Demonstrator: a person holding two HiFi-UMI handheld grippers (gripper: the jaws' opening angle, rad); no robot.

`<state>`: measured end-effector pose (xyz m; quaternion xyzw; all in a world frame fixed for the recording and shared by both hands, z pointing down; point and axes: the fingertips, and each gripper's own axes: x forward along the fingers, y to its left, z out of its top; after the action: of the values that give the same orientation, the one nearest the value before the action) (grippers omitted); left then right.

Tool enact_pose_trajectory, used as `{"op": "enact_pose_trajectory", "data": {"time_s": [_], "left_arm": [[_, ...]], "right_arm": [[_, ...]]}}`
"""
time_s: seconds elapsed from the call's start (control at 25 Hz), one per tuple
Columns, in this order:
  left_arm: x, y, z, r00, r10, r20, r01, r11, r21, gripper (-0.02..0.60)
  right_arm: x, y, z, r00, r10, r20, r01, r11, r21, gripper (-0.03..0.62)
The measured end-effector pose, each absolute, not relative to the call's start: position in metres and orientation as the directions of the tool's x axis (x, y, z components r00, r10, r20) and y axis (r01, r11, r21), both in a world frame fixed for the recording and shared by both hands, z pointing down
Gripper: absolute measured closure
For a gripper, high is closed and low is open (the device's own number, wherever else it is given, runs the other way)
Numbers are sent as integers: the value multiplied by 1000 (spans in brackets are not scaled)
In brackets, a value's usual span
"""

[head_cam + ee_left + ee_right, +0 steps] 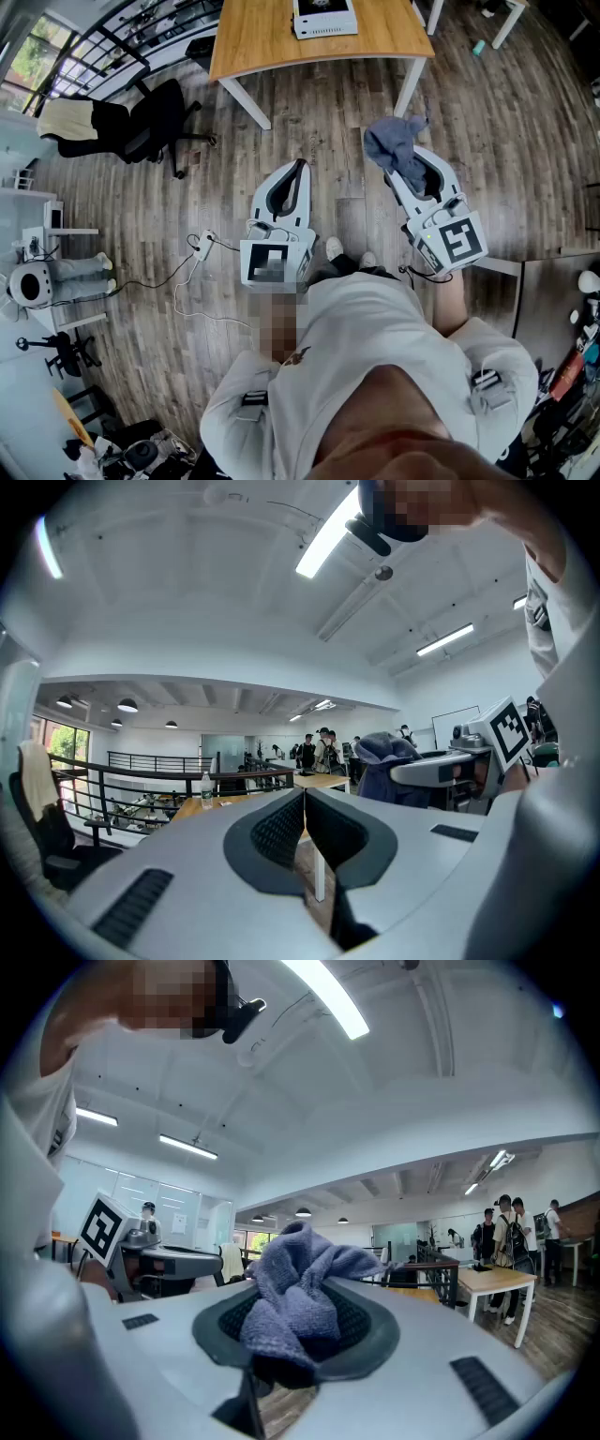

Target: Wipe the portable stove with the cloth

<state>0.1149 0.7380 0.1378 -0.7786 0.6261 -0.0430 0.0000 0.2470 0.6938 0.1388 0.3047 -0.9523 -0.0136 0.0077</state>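
We grip the soft, light grey-blue terry cloth [300, 1274] mid-bunch in our right tongs [404, 170] — it should flop. Our left tongs [305, 805] sit clenched, empty.

Soft, nubbly blue-grey cloth [292, 1299] bunched in the smooth, matt grey plastic jaws of the right gripper [302, 1283], ribbed black pads [359, 1323] either side.

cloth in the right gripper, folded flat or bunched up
Bunched up. The cloth is crumpled in loose folds, pinched by the right gripper, with its top sticking up past the jaws.
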Motion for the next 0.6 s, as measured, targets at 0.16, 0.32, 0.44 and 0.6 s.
{"op": "enact_pose_trajectory", "data": {"time_s": [0.16,0.32,0.44,0.6], "left_arm": [[133,748,139,219,-972,78,-972,-225,-67,558],[140,752,142,220,-972,88,-971,-226,-74,558],[139,746,143,228,-969,91,-969,-235,-78,558],[133,723,147,244,-966,88,-965,-251,-73,557]], "right_arm": [[261,703,141,-817,-577,2,-577,817,15,453],[267,707,141,-819,-574,-10,-574,819,7,451],[264,703,141,-820,-573,-4,-573,820,5,451],[255,683,145,-812,-583,10,-583,812,14,451]]}}
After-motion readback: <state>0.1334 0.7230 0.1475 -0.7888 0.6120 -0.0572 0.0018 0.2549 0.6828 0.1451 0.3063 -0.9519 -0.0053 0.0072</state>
